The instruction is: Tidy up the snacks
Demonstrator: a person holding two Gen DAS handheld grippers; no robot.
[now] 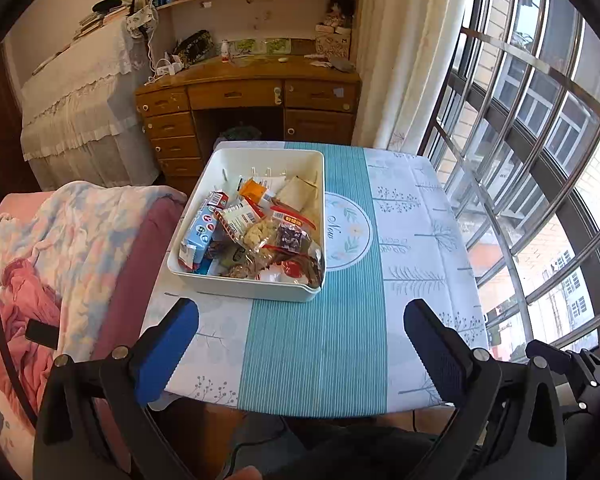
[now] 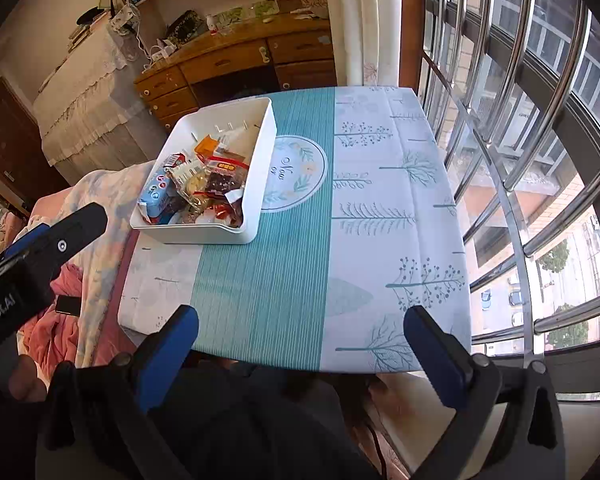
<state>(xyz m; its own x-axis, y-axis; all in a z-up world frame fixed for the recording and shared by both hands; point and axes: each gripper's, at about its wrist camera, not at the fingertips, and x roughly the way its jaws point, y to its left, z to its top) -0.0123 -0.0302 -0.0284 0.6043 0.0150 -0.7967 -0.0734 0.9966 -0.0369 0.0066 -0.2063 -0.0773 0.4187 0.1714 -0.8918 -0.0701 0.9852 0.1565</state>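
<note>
A white bin [image 1: 244,289] [image 2: 204,236] stands on the left part of the table [image 1: 312,340] [image 2: 260,280], which wears a teal and white cloth. Several snack packs lie heaped in it: a blue pack [image 1: 200,236] [image 2: 156,196], an orange packet [image 1: 254,188] [image 2: 207,145], and clear bags of cookies [image 1: 260,232]. My left gripper [image 1: 302,312] hangs open above the table's near edge, short of the bin, with nothing between its fingers. My right gripper [image 2: 302,316] is wide open over the near edge too, right of the bin, and holds nothing. The left gripper [image 2: 70,220] shows at the left of the right wrist view.
A bed with a floral blanket [image 1: 60,240] and pink cloth presses against the table's left side. A wooden desk [image 1: 244,92] with shelves stands behind the table. Window bars [image 1: 540,160] and a curtain [image 1: 404,52] close off the right. A person's dark-clothed lap lies below the near edge.
</note>
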